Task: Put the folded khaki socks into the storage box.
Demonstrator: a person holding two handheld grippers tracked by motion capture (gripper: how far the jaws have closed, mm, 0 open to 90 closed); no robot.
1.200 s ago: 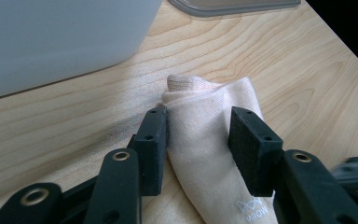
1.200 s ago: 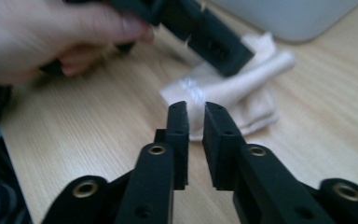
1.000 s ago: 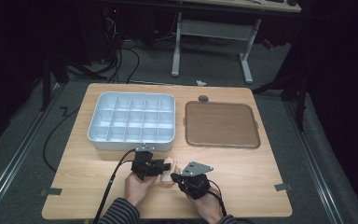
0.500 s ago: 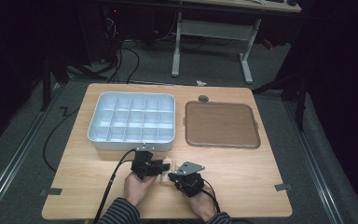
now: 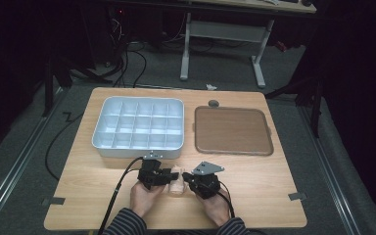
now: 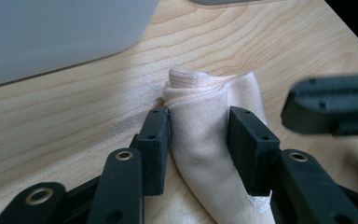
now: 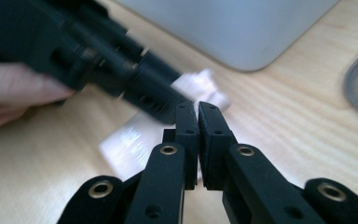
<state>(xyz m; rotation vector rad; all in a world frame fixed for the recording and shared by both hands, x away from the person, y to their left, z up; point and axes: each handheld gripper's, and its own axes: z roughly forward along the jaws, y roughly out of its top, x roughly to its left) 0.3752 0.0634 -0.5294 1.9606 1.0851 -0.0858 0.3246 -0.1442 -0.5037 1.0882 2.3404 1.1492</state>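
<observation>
A pale peach rolled cloth lies on the wooden table near its front edge. My left gripper comes in from the left, and its two pads press on the sides of the cloth, which bulges between them. My right gripper faces it from the right, its tips right by the cloth. Its pads stand almost together, having just eased apart to a thin slit, with nothing seen in it. The left gripper shows blurred right in front of my right gripper.
A white tray with several compartments stands just behind the hands. To the right of it lies a flat brown tray, with a small grey round piece behind it. A desk frame and cables stand on the floor beyond the table.
The right gripper has shifted slightly beside the cloth. The left gripper has kept still on it.
</observation>
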